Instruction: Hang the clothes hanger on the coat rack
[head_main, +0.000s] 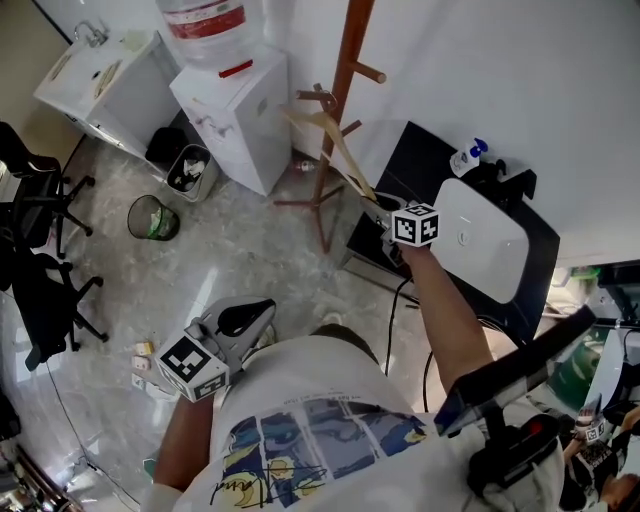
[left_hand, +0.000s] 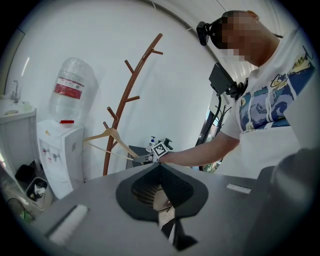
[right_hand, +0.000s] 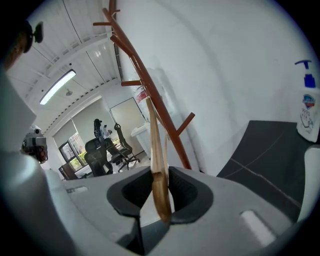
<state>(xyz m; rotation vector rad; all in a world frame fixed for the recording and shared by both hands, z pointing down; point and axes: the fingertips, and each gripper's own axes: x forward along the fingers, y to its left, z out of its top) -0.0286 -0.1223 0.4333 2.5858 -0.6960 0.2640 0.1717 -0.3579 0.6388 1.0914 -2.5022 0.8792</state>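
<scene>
A brown wooden coat rack (head_main: 348, 60) stands against the white wall, and I also see the coat rack (left_hand: 131, 95) in the left gripper view. A pale wooden hanger (head_main: 335, 140) hangs tilted at one of its lower pegs. My right gripper (head_main: 380, 208) is at the hanger's near end. In the right gripper view that end of the hanger (right_hand: 157, 165) stands between the jaws of the right gripper (right_hand: 161, 175), which are slightly apart around it, with the rack (right_hand: 145, 80) just behind. My left gripper (head_main: 262, 308) is low by my body, far from the rack. Its tips (left_hand: 160, 167) meet on nothing.
A water dispenser (head_main: 235, 115) stands left of the rack, with two waste bins (head_main: 153, 217) beside it. A black table (head_main: 420, 160) to the right carries a white device (head_main: 480, 235) and a spray bottle (head_main: 465, 158). Office chairs (head_main: 30, 200) are at the far left.
</scene>
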